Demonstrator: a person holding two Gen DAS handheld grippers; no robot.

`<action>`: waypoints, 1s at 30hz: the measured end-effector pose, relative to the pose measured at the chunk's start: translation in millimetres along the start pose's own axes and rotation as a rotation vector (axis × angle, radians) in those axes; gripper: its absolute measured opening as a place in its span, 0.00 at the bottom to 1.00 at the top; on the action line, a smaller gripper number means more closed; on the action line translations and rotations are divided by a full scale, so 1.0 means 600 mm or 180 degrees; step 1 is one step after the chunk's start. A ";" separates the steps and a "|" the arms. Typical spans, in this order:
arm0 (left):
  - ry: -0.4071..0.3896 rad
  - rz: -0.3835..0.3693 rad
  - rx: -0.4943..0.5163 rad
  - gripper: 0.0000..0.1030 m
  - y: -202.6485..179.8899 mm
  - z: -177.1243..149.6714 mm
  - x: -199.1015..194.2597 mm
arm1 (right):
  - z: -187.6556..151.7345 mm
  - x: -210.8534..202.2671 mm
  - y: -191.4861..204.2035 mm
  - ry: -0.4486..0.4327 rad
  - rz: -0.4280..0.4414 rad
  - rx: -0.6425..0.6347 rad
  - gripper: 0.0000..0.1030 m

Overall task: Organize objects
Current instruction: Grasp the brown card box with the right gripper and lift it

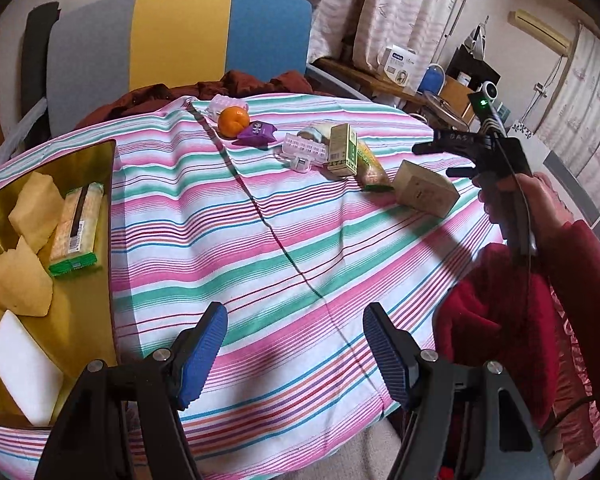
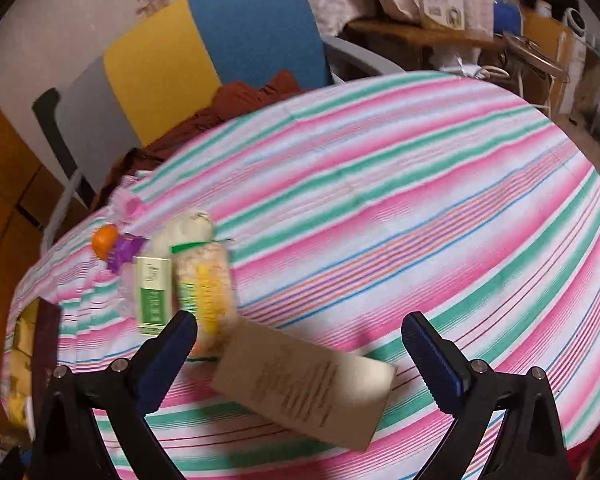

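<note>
Only in the left wrist view: gold tray [image 1: 100, 152] at the worktop's [image 1: 284, 216] left edge, holding a cracker pack [image 1: 78, 228]. Right wrist view blurred; beige box [image 2: 304, 384] lying on the striped cloth between the right gripper's [image 2: 300, 344] wide-open, empty fingers. Left gripper [image 1: 296, 344] also wide open, empty, low over bare cloth. Right hand [image 1: 536, 200] gripping its handle, aimed at the box.

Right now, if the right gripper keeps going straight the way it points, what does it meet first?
Most likely the tan box: it lies on the striped cloth between the open fingers of the right gripper. The picture is blurred, so depth is uncertain; it might pass just over it.
</note>
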State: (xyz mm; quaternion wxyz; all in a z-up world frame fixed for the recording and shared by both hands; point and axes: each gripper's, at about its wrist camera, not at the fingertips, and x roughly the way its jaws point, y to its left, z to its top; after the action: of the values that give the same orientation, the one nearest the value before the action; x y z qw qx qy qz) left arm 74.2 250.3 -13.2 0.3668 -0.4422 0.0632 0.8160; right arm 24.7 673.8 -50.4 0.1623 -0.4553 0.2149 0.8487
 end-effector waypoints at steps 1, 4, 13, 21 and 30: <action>0.0011 -0.0004 -0.0006 0.69 0.000 0.000 0.002 | -0.002 0.011 -0.006 0.0110 0.0004 0.0053 1.00; 0.0016 0.0008 -0.0014 0.69 0.001 0.002 0.003 | -0.011 0.022 -0.016 0.0374 0.0110 0.0212 1.00; 0.0035 -0.0055 0.0043 0.69 -0.015 0.025 0.026 | -0.059 0.001 0.060 0.0934 0.0319 -0.0258 1.00; -0.0009 -0.0009 0.0224 0.69 -0.039 0.060 0.042 | -0.051 0.000 0.039 0.0655 0.0082 -0.0101 0.98; 0.0055 -0.0012 0.0150 0.69 -0.039 0.121 0.099 | -0.061 0.012 0.056 0.0759 0.0195 -0.0159 0.92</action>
State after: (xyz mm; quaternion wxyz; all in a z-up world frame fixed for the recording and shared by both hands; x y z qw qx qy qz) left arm 20.7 330.5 -9.9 0.3782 -0.4406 0.0847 0.8097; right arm 30.6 626.8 -66.8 0.0981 -0.5500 0.2252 0.7982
